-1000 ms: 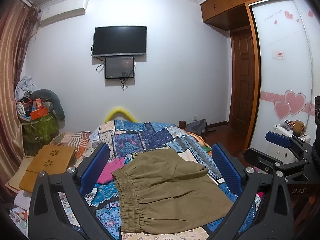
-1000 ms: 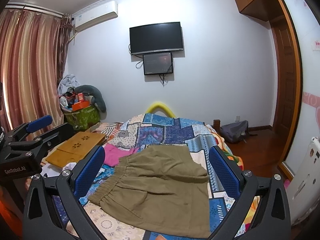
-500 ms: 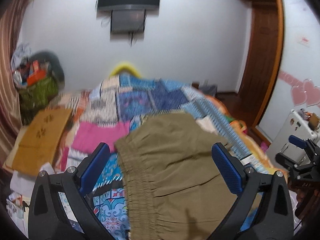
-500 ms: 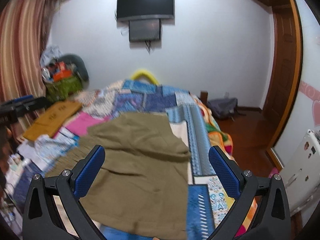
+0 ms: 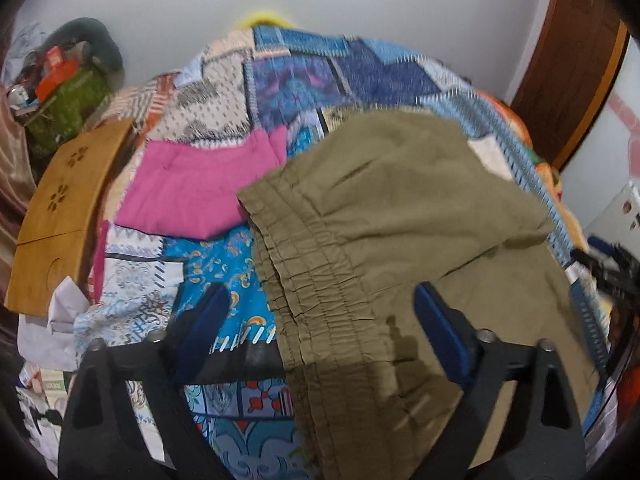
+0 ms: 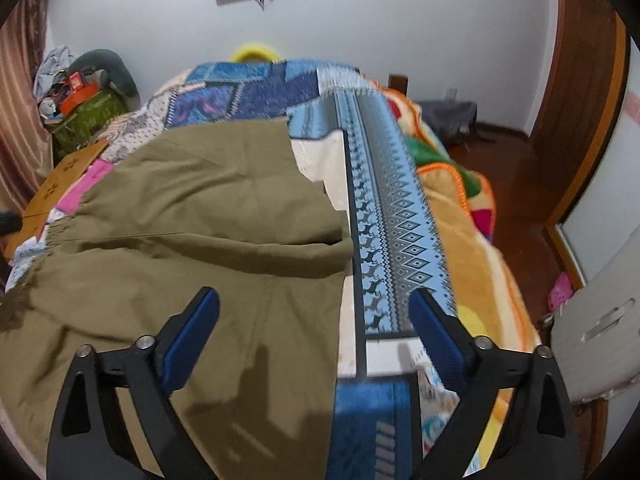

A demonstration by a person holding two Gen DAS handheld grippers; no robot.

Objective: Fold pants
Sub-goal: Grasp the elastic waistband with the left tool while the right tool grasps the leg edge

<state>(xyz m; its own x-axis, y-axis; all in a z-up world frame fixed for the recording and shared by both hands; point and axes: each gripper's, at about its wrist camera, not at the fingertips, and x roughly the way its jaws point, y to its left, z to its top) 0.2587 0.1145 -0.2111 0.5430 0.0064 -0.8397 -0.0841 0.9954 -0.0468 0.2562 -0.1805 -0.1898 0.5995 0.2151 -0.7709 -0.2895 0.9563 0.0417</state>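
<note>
Olive-green pants [image 5: 400,216] lie folded flat on the patchwork bedspread [image 5: 304,80], elastic waistband [image 5: 316,280] to the left. My left gripper [image 5: 320,320] is open and empty, hovering low over the waistband, its jaws straddling it. In the right wrist view the pants [image 6: 192,232] fill the left half. My right gripper [image 6: 316,324] is open and empty, hovering over the pants' right edge, left jaw above the cloth, right jaw above the bedspread [image 6: 392,216]. The right gripper [image 5: 608,260] also shows at the far right of the left wrist view.
A pink cloth [image 5: 192,192] lies left of the waistband. A wooden lap tray [image 5: 60,212] sits at the bed's left side. A green basket of clutter [image 6: 88,120] stands by the wall. The bed's right edge drops to a wooden floor [image 6: 520,184].
Both grippers have tipped downward and moved in close over the pants, which now fill most of each view. Both stay open. The pants have not moved.
</note>
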